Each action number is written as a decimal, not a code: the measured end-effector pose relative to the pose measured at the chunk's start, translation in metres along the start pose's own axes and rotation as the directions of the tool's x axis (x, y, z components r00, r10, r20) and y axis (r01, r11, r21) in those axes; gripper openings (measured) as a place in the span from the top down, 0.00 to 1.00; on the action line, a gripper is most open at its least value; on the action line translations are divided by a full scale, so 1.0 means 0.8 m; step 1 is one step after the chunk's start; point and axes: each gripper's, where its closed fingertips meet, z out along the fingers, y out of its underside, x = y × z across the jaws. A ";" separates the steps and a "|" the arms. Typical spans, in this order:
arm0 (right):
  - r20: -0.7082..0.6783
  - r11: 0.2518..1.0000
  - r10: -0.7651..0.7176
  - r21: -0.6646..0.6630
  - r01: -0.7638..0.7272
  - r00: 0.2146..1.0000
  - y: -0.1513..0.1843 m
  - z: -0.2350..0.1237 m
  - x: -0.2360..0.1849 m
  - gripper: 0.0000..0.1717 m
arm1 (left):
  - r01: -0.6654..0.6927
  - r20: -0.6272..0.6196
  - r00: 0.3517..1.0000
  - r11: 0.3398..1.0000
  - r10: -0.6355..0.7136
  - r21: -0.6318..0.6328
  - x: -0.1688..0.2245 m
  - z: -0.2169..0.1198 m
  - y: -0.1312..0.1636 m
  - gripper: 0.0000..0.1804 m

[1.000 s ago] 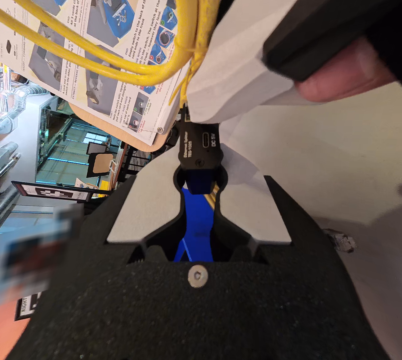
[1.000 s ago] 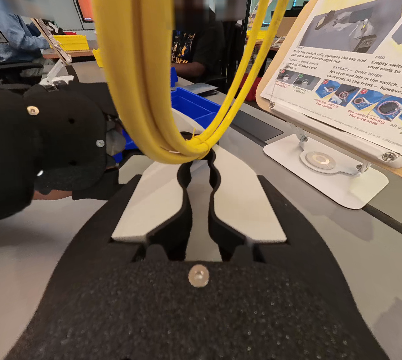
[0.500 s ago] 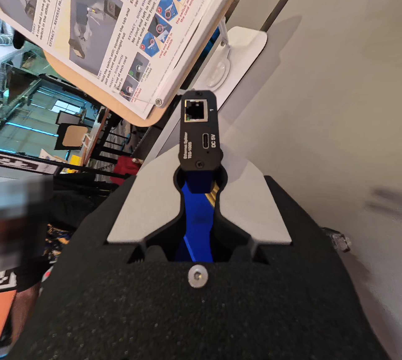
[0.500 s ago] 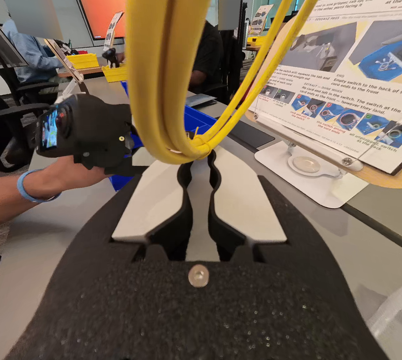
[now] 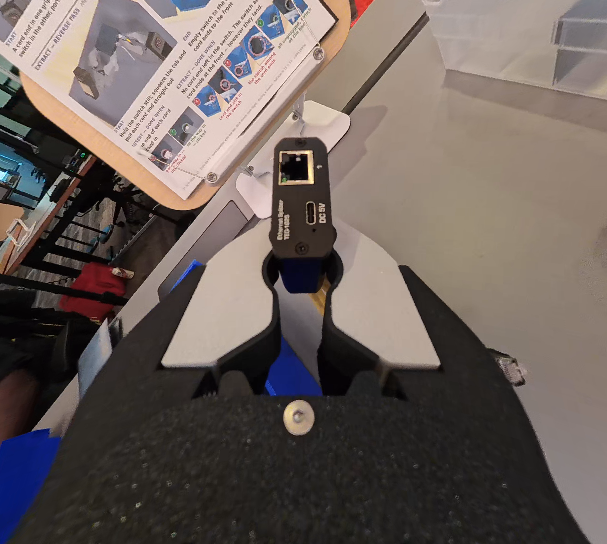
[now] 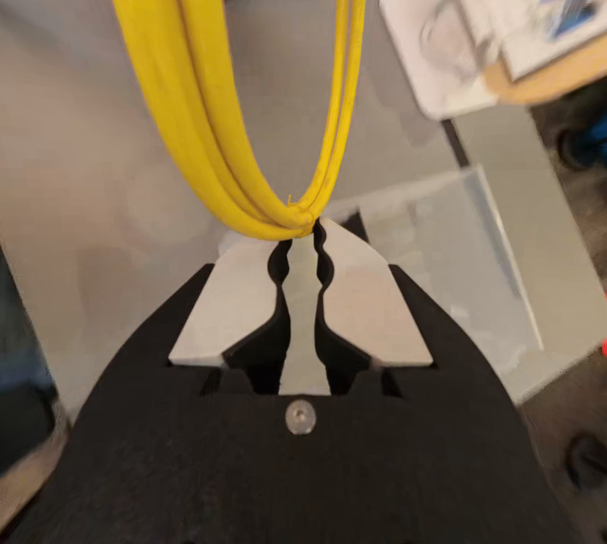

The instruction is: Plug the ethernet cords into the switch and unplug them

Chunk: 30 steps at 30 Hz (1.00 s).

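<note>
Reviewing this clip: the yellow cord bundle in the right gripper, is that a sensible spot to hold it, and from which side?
Reasonably so. The right gripper pinches the yellow cord bundle at the bottom of its loop, where a tie gathers the strands into one thick spot, coming from below. Both legs of the loop run up and away, so nothing splays. For plugging in, a grip nearer a connector would probably steer better.

Your left gripper (image 5: 302,260) is clamping the black switch (image 5: 300,199) by its lower end, holding it upright. Your right gripper (image 6: 303,232) is pinching the bundled yellow cords (image 6: 285,221) at its fingertips, loops rising above.
</note>
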 end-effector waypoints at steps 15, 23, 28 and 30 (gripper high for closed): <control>-0.110 0.572 -0.227 -0.820 0.041 0.968 0.253 0.001 0.051 0.93 | -0.024 -0.076 0.997 0.999 0.027 0.038 0.032 -0.006 -0.026 0.86; -0.165 0.525 -0.200 -0.850 -0.036 0.966 0.291 0.025 0.048 0.77 | 0.009 -0.142 0.990 0.997 0.002 0.075 0.035 -0.014 -0.025 0.86; -0.276 0.779 -0.011 -0.605 -0.164 0.961 0.248 0.005 0.042 0.69 | 0.009 -0.153 0.988 0.997 0.003 0.076 0.034 -0.013 -0.023 0.86; -0.386 0.847 0.074 -0.463 -0.262 0.920 0.236 -0.019 0.056 0.68 | 0.001 -0.153 0.988 0.997 0.010 0.077 0.035 -0.013 -0.024 0.86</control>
